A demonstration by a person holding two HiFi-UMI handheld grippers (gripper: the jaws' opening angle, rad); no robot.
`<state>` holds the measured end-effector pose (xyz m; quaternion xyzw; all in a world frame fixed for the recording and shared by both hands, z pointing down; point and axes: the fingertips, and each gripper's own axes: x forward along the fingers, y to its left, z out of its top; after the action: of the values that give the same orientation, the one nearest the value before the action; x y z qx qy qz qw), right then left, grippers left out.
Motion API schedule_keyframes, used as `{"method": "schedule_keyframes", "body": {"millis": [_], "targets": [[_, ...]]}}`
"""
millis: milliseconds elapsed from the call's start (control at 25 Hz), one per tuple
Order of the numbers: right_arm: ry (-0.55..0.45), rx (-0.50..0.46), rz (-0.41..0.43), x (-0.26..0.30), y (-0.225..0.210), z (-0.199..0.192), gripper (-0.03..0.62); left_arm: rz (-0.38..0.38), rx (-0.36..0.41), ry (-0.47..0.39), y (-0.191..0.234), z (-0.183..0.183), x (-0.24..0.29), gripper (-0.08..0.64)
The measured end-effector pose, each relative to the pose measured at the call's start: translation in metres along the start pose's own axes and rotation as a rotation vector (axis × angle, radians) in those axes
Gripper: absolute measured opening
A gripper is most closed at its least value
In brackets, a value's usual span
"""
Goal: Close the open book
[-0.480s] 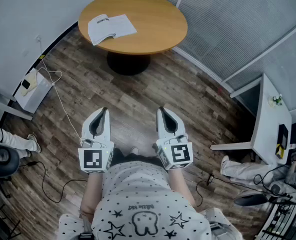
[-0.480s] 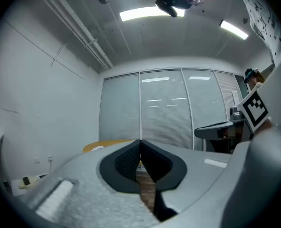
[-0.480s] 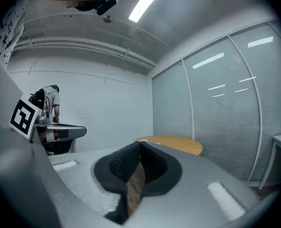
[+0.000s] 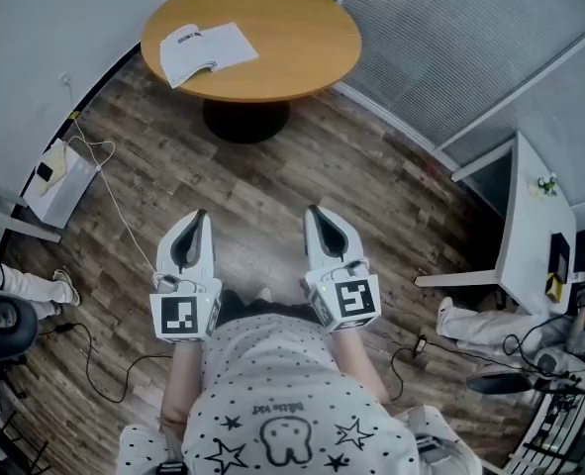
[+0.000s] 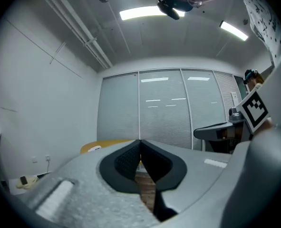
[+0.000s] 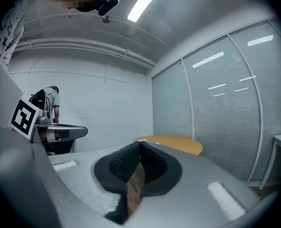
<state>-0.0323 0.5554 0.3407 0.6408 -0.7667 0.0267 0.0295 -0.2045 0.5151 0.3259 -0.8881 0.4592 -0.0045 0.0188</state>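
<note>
Across most of the head view a wooden floor is seen. A wall of closed blinds is seen at the upper right, behind the floor. At the top of the view a round worktop of light brown wood is placed on a dark foot. It is kept well apart from both grippers. At the right edge a white worktop is seen, and the small things on it cannot be made out. At the bottom the dotted shirt of the person is seen.

Just in front of the shirt, the left gripper and the right gripper are held side by side above the floor. Both are pointed toward the round worktop. The jaws of the left gripper are pressed together and nothing is held between them. The jaws of the right gripper are pressed together in the same way, and nothing is pinched by them.

On the left part of the round worktop, near its edge, the open book is laid flat with its pages up. It is touched by neither gripper.

At the left, a white bag is placed on the floor beside the wall. A thin white cable is laid on the floor from the bag toward the left gripper.
</note>
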Motion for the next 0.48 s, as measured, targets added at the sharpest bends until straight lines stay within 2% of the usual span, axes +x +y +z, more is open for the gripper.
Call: {"method": "schedule_keyframes", "body": {"millis": [480], "targets": [[0.002,0.04,0.001,-0.011,-0.027,-0.007,0.005,-0.031,-0.005,-0.001,-0.026,-0.005,0.013,0.009]]}}
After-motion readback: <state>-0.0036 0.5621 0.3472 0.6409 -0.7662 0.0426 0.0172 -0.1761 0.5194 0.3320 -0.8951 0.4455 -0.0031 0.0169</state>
